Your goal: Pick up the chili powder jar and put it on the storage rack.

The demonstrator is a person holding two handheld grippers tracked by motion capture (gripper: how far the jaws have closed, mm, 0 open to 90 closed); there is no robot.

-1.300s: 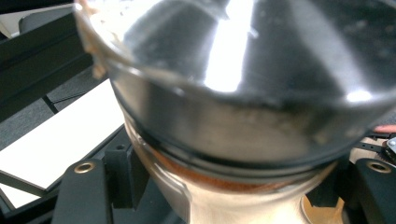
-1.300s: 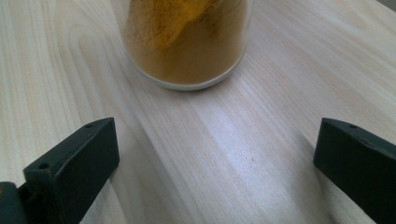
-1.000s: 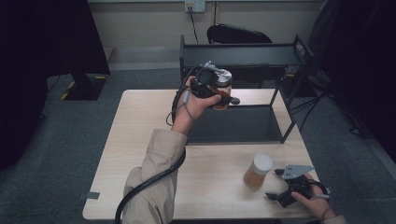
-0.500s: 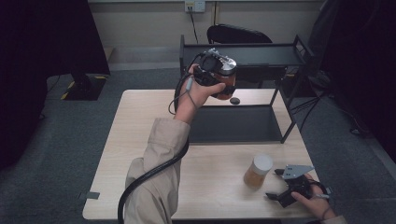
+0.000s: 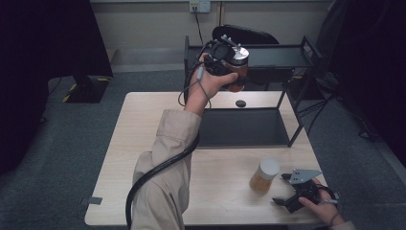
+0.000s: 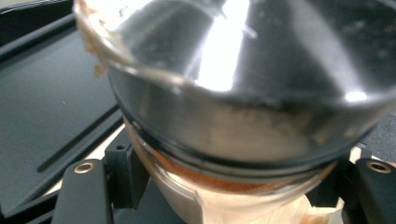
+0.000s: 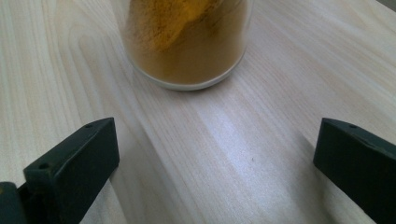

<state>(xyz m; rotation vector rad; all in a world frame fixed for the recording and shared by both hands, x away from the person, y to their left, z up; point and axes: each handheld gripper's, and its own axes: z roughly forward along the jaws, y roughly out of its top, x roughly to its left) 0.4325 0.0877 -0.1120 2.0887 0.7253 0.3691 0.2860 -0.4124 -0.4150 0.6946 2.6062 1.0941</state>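
Evidently rigid, breakable glass, the spice jar (image 5: 237,67) sits clamped below its metal lid in the left gripper (image 5: 225,60); right gripper (image 5: 287,189) fingers gape wide at 5 o'clock.

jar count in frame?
2. One jar with a silver lid is clamped in the left gripper, raised by the black shelf rack. The white-lidded jar stands on the table before the right gripper.

Lab: carpet (image 5: 57,158), wall socket (image 5: 199,5).
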